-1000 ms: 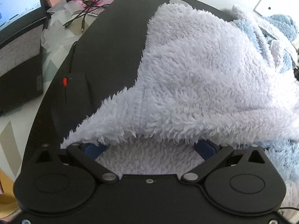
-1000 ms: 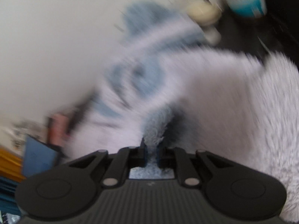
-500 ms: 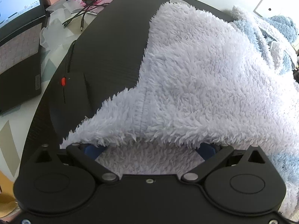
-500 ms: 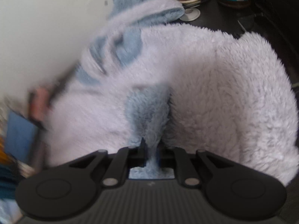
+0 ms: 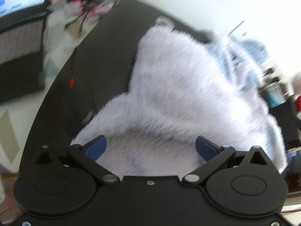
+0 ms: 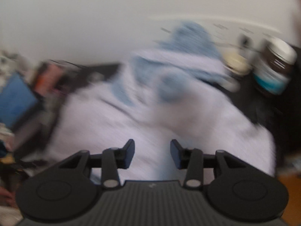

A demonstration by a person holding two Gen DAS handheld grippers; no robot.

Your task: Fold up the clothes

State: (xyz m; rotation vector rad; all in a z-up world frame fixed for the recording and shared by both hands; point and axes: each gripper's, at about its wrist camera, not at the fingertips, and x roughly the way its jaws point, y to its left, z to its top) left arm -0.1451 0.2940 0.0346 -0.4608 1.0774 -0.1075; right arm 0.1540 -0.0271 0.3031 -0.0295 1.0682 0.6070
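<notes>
A fluffy pale lilac fleece garment (image 5: 184, 94) with light blue patches lies folded on the black table (image 5: 105, 52). My left gripper (image 5: 150, 147) hovers over its near edge, jaws wide open, nothing pinched between the blue pads. In the blurred right wrist view the same garment (image 6: 143, 116) spreads below my right gripper (image 6: 152, 153). Its jaws are opening and the gap between them is bare, with fleece only underneath. The blue hood part (image 6: 190, 37) lies at the far end.
A laptop (image 5: 18, 37) and tangled cables (image 5: 88, 13) sit at the left of the table, with a black mouse (image 5: 75, 86) near the garment. Jars (image 6: 274, 69) and a small dish (image 6: 235, 64) stand at the right.
My right gripper has let go of the blue fleece fold it pinched and has lifted away. My left gripper has risen off the garment's edge, so its blue pads now show.
</notes>
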